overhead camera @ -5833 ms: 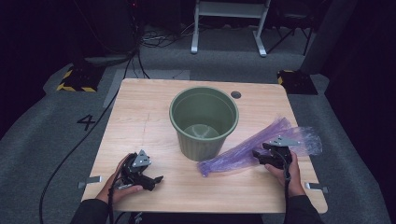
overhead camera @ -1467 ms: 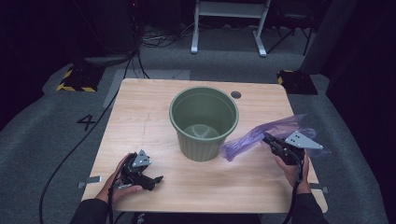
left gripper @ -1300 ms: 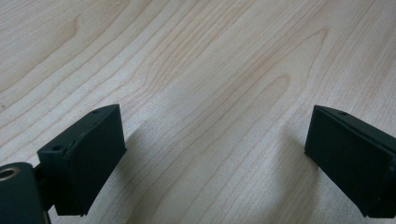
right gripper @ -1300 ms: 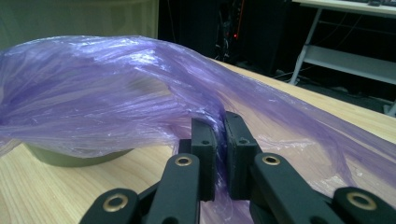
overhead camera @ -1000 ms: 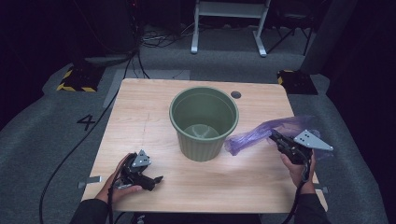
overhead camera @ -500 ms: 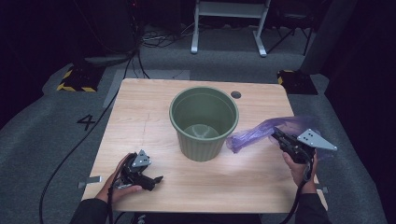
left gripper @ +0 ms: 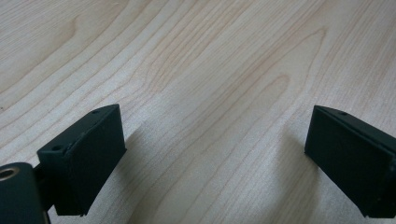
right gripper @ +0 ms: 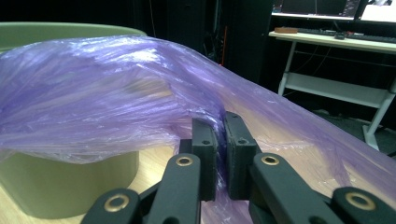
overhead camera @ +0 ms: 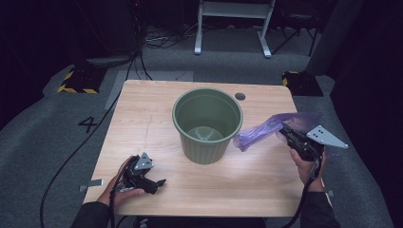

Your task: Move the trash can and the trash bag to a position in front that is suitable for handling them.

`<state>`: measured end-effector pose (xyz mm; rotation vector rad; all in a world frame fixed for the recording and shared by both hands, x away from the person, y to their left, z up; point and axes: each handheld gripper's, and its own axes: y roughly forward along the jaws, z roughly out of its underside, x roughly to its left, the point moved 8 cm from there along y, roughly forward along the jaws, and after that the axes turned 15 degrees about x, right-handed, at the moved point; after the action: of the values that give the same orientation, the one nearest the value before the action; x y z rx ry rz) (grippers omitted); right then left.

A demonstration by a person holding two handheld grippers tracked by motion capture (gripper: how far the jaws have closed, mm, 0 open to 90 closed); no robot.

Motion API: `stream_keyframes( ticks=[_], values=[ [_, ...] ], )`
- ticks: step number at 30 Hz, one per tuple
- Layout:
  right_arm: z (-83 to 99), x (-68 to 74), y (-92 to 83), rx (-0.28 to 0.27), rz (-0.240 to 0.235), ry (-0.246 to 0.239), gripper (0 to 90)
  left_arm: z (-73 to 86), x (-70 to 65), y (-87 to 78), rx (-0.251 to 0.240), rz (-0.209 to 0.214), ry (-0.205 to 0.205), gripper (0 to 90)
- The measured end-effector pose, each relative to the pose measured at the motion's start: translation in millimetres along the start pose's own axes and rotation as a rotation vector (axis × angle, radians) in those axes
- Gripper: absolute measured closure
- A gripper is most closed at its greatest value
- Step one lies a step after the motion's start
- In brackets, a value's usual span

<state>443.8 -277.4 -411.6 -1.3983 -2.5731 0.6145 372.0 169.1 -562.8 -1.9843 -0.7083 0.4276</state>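
right gripper [right gripper: 220, 140]: jaws clamped on bag [right gripper: 116, 88], film pinched between fingertips | bag: trails ahead of fingers toward bin [overhead camera: 207, 124] | left gripper [left gripper: 215, 154]: jaws wide, nothing between, on table [left gripper: 210, 60]

Grey carpet floor [overhead camera: 57, 118], a white desk frame [overhead camera: 233, 19] behind, dim surroundings; black cables [overhead camera: 142, 52], probably.

Lighting: tabletop [overhead camera: 142, 118] brightly lit from above, surrounding room dim | Shadows: soft, short beneath left tongs [left gripper: 215, 154] | Glare: white sheen on purple bag [right gripper: 102, 88] | Focus: high view soft and grainy; near tongs slightly blurred in both gripper views
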Motion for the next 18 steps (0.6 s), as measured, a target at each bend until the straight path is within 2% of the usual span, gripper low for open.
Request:
stream_keyframes(
  ticks=[10,18],
  values=[
    [-11.2,-10.4,-17.5,-0.037,0.029,0.012,85.8,-0.2,0.3,0.1,-0.001,-0.002,0.002,4.5],
    [-22.4,-11.2,-24.7,-0.063,0.033,0.016,86.0,-0.2,0.4,0.0,0.000,-0.003,0.003,4.5]
  ],
)
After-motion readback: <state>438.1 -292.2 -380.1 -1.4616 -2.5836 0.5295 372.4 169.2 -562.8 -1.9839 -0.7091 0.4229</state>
